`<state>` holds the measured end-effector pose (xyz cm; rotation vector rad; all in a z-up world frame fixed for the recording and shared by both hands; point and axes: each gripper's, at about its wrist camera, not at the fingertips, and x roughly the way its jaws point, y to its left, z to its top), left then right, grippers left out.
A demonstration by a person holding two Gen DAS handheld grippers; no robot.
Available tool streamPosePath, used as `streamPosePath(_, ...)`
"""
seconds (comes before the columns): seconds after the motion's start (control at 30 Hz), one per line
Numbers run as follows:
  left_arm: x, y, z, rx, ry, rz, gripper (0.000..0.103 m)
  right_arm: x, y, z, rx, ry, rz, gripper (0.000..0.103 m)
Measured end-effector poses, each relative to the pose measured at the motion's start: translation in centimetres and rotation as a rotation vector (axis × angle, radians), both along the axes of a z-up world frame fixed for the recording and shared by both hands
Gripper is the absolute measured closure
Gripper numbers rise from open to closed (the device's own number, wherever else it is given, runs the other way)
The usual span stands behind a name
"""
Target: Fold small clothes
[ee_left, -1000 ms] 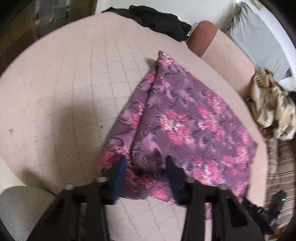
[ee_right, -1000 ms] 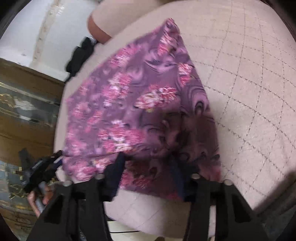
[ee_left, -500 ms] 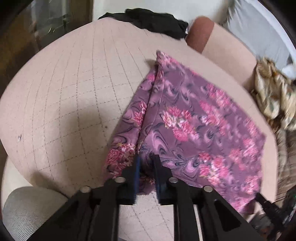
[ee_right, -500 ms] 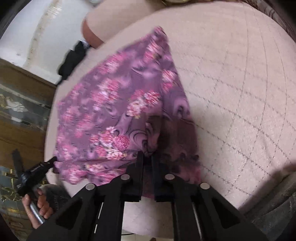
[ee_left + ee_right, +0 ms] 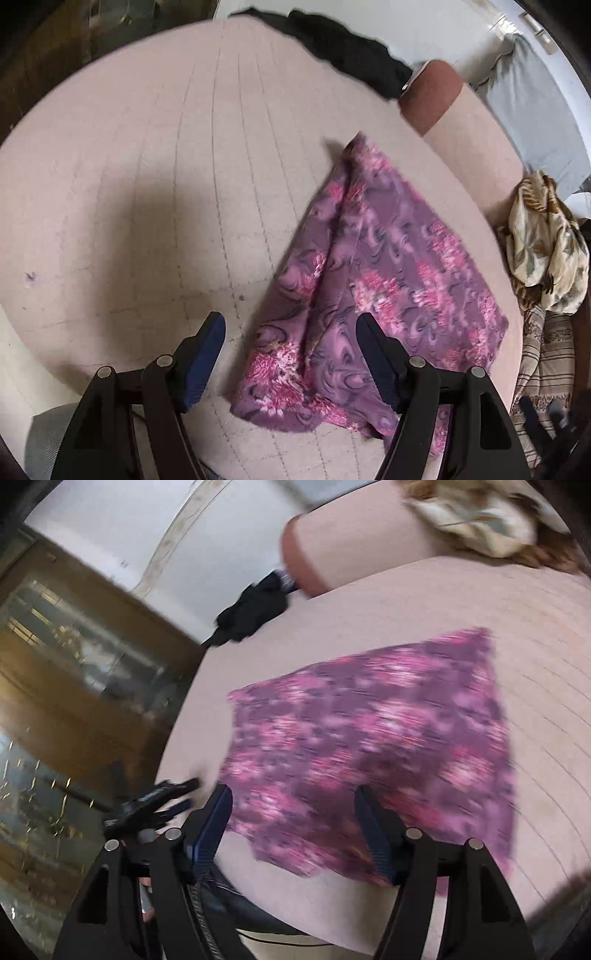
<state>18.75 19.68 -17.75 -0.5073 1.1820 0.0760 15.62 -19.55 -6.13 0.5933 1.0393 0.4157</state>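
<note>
A soft purple cloth printed with pink flowers (image 5: 388,295) lies folded into a rough triangle on a pale pink quilted mattress (image 5: 147,184), its stitching marking out a grid of squares. The left tool (image 5: 288,332), black-framed with dark blue ribbed pads, hangs just above the cloth's near corner; its jaws have just been opening and now stand wide, the cloth's edge beneath the gap, no pad pressing on it. The right tool (image 5: 293,805), in a blurred view, has likewise just been opening and stands wide over the cloth's near edge, gripping nothing. A crumpled black garment (image 5: 343,48) sits at the mattress's far edge, beside a rounded pink bolster with a rust-brown end (image 5: 443,110). A crumpled cream leaf-patterned fabric (image 5: 546,243) lies heaped to the right.
</note>
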Motion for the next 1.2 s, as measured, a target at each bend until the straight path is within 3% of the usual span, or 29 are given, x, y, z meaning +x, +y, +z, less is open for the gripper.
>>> streamPosePath(0.1,-0.1,-0.3,-1.8,-0.024,0.069,-0.009,0.026,3.1,2.7,-0.6,0.027,0.042,0.069,0.033)
streamPosePath(0.2,-0.4,-1.3,-1.4,0.007,0.056,-0.05,0.027,6.2,6.0,-1.5,0.04,0.088,0.139,0.032)
streamPosePath(0.23,-0.4,-1.8,-1.5,-0.02,0.055,-0.078,0.027,6.9,6.9,-1.8,0.036,0.101,0.154,0.032)
streamPosePath(0.27,-0.4,-2.1,-1.7,-0.029,0.06,-0.091,0.035,7.8,7.9,-2.0,0.029,0.115,0.176,0.032)
streamPosePath(0.33,-0.6,-2.9,-1.8,0.032,0.069,-0.101,0.06,9.5,10.4,-2.5,0.004,0.136,0.233,0.032)
streamPosePath(0.37,-0.6,-3.0,-1.8,0.024,0.067,-0.109,0.084,10.2,11.6,-2.6,-0.011,0.143,0.257,0.032)
streamPosePath(0.4,-0.6,-2.7,-2.0,-0.049,0.065,-0.106,0.088,10.8,12.6,-2.8,-0.025,0.151,0.276,0.032)
streamPosePath(0.5,-1.2,-1.1,-1.5,-0.18,0.022,-0.046,0.089,13.0,15.8,-3.2,-0.06,0.184,0.334,0.032)
streamPosePath(0.6,-1.9,-0.5,-1.0,-0.257,-0.024,-0.018,0.089,15.1,19.2,-4.2,-0.121,0.24,0.395,0.032)
streamPosePath(0.83,-2.0,0.1,-0.7,-0.307,-0.047,-0.007,0.089,18.6,28.2,-8.3,-0.377,0.362,0.519,0.033)
streamPosePath(0.93,-2.2,-0.5,0.2,-0.271,-0.085,-0.028,0.09,18.9,30.5,-10.1,-0.463,0.381,0.557,0.033)
streamPosePath(1.0,-2.4,-1.2,1.2,-0.226,-0.124,-0.048,0.091,18.5,31.9,-11.5,-0.584,0.382,0.584,0.034)
streamPosePath(1.1,-2.6,-1.9,1.7,-0.184,-0.139,-0.066,0.091,17.7,32.7,-11.7,-0.701,0.333,0.6,0.054)
streamPosePath(1.17,-2.6,-2.2,1.8,-0.178,-0.142,-0.072,0.091,17.5,32.3,-11.3,-0.762,0.305,0.589,0.084)
streamPosePath(1.2,-2.7,-2.2,1.9,-0.178,-0.145,-0.074,0.091,17.5,32.0,-11.0,-0.766,0.301,0.584,0.089)
